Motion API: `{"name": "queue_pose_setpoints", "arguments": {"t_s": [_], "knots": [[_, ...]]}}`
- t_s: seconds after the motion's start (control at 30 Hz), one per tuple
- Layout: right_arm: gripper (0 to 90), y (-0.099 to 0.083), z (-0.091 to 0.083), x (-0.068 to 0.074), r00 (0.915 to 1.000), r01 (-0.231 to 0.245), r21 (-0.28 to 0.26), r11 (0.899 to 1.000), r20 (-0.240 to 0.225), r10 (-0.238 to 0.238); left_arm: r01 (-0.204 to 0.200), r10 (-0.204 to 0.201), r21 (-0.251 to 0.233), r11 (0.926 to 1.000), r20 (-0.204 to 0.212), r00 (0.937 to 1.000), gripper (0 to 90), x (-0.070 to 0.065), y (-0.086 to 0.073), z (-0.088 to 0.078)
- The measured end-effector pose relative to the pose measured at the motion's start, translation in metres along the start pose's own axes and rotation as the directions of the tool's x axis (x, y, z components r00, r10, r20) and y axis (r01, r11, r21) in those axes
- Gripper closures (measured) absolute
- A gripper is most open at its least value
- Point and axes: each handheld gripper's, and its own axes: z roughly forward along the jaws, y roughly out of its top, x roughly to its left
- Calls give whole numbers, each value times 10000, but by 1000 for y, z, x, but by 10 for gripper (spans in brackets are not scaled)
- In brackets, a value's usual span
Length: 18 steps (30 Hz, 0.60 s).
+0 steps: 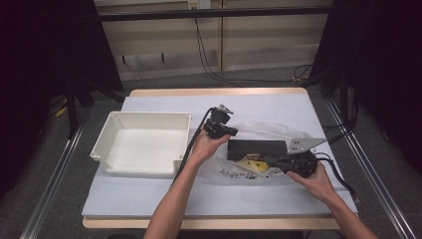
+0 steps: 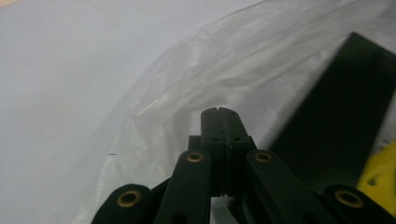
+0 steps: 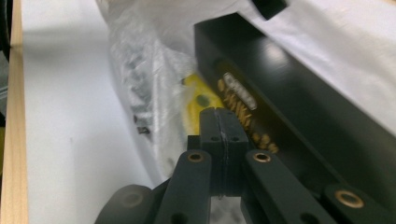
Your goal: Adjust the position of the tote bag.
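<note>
A long black box (image 1: 256, 148) lies on a crumpled clear plastic bag (image 1: 259, 130) at the table's middle, with a yellow piece (image 1: 251, 163) against its near side. My left gripper (image 1: 228, 131) hovers at the box's left end, jaws shut on nothing. In the left gripper view the shut tips (image 2: 219, 112) hang over the bag (image 2: 196, 79), with the box (image 2: 341, 121) to the right. My right gripper (image 1: 266, 160) points left along the box's near side. Its shut, empty tips (image 3: 219, 114) sit just short of the yellow piece (image 3: 198, 95) and the box's labelled face (image 3: 299, 107).
A white, empty tray (image 1: 109, 130) stands at the left on the white table cover (image 1: 149, 194). Small dark screws (image 3: 142, 128) lie inside the bag. The wooden table edge (image 3: 11, 116) runs beyond them. Cables trail from both grippers.
</note>
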Motion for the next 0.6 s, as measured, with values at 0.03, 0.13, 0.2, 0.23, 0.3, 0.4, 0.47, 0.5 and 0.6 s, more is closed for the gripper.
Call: {"name": "queue_pose_setpoints", "arguments": {"t_s": [0.03,0.13,0.2,0.23,0.3,0.4,0.47,0.5,0.6], "knots": [[900,1,-2,-2,10000,-41,-70,10000,66,42,23,-22,-112,9999,57,10000,900,-2,-1,-3],[900,5,-7,-10,9996,-100,-207,9997,275,105,-284,283,-245,9993,-21,9996,900,-9,-3,-15],[900,8,-9,-17,9987,-184,-290,9994,462,198,-444,446,-375,9983,43,9990,900,-13,-3,-23],[900,9,-10,-20,9982,-242,-358,9991,538,261,-506,512,-515,9974,108,9986,900,-16,-4,-26],[900,11,-14,-26,9970,-344,-445,9984,677,373,-640,651,-607,9961,162,9977,900,-22,-7,-34],[900,14,-19,-35,9947,-481,-571,9972,881,530,-863,892,-684,9939,415,9951,900,-34,-17,-41],[900,16,-22,-41,9930,-547,-625,9965,1011,608,-1174,1198,-534,9917,452,9918,900,-43,-24,-45],[900,18,-23,-43,9923,-537,-603,9967,1082,600,-1223,1253,-535,9911,567,9905,900,-47,-29,-45],[900,22,-23,-53,9904,-632,-585,9963,1189,698,-1390,1407,-267,9899,779,9870,900,-55,-43,-44]]}}
